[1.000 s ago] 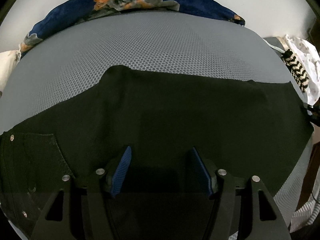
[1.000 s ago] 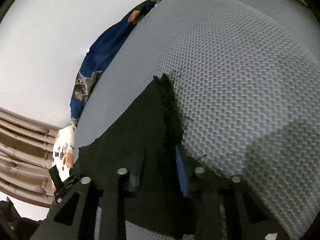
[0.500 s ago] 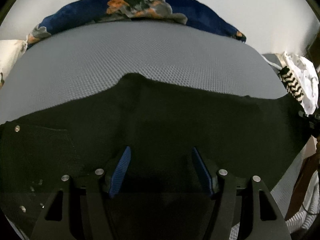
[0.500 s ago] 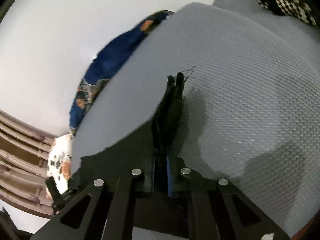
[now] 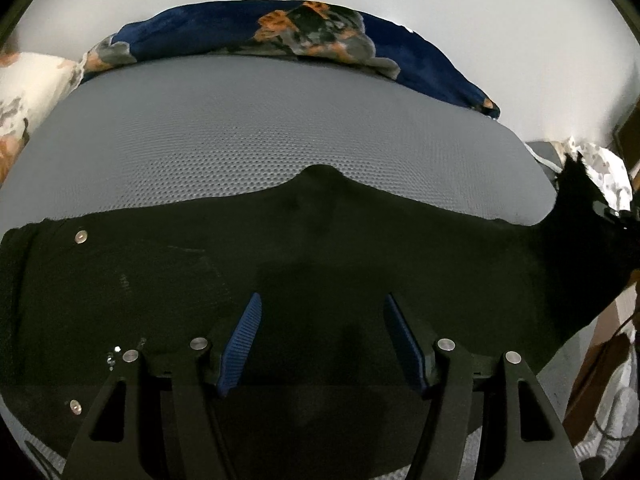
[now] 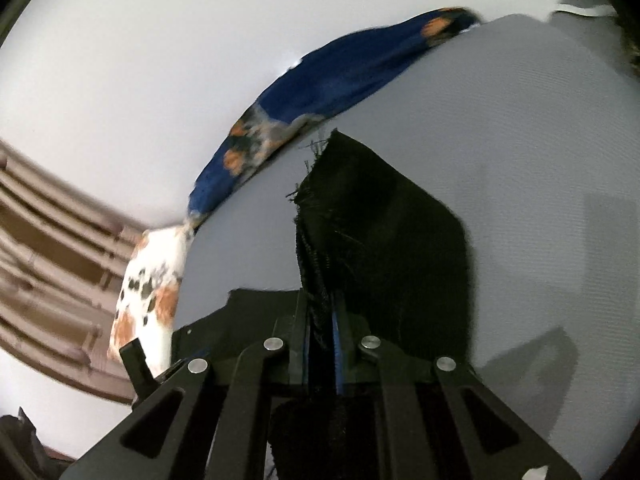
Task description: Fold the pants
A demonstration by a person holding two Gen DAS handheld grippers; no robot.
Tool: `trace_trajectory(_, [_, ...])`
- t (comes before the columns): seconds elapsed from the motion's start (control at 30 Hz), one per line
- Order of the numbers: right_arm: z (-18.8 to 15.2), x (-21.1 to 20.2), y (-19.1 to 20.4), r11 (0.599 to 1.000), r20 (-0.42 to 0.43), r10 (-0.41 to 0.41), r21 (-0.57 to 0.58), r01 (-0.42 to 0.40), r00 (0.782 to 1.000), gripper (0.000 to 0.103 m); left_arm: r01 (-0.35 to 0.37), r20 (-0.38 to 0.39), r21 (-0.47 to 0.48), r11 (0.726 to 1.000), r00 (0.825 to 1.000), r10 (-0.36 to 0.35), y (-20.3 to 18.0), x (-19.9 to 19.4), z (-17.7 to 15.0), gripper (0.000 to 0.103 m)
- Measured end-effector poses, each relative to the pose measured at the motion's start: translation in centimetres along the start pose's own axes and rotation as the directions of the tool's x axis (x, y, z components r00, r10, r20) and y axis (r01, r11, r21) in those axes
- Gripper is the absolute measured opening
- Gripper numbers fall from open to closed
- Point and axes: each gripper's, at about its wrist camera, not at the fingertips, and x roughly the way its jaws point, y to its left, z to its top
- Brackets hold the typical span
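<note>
Black pants (image 5: 304, 256) lie spread across a grey mesh mattress (image 5: 256, 140), with the riveted pocket and waist end at the left. My left gripper (image 5: 322, 344) is open, its blue-padded fingers (image 5: 240, 348) hovering over the middle of the pants. My right gripper (image 6: 320, 328) is shut on the frayed hem of the pants (image 6: 372, 240) and holds it lifted above the mattress (image 6: 540, 160). In the left wrist view the lifted hem (image 5: 576, 196) rises at the far right.
A dark blue floral blanket (image 5: 280, 36) lies bunched along the far edge of the mattress against a white wall; it shows in the right wrist view (image 6: 320, 92) too. A white floral pillow (image 6: 152, 284) and a brown headboard (image 6: 48, 256) are at the left. Patterned fabric (image 5: 604, 168) lies at the right.
My right gripper closed on the pant-leg hem and lifted it off the mattress. My left gripper pulled back slightly and stayed open over the pants.
</note>
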Motion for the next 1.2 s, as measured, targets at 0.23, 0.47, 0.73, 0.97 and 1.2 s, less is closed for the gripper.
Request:
trace_trajectory(0.23, [-1.5, 7.4, 5.5, 0.997, -0.106, 0.043, -0.061, -0.049, 0.993, 0.009, 0.017, 0.031, -0.017, 1.000, 0.999, -0.017, 2.1, -2.0, 0.0, 0.065])
trace_trajectory(0.47, [-5.6, 15.3, 8.4, 0.993, -0.267, 0.064, -0.077, -0.087, 0.962, 0.009, 0.043, 0.052, -0.042, 0.998, 0.998, -0.040, 3.9, -3.4, 0.0, 0.065])
trace_trajectory(0.73, [-10.0, 20.6, 10.8, 0.975, -0.375, -0.078, -0.224, -0.009, 0.924, 0.019, 0.100, 0.048, -0.053, 0.994, 0.994, -0.098, 4.4, -3.6, -0.4, 0.065])
trace_trajectory(0.97, [-9.6, 18.8, 11.8, 0.982, -0.360, -0.019, -0.181, -0.049, 0.933, 0.040, 0.176, 0.015, -0.057, 0.983, 0.984, -0.175, 3.4, -2.8, -0.4, 0.065])
trace_trajectory(1.2, [-8.5, 13.4, 10.2, 0.981, -0.220, -0.103, -0.186, 0.062, 0.970, 0.045, 0.339, -0.090, -0.106, 0.935, 0.933, -0.349, 1.8, -1.0, -0.7, 0.065])
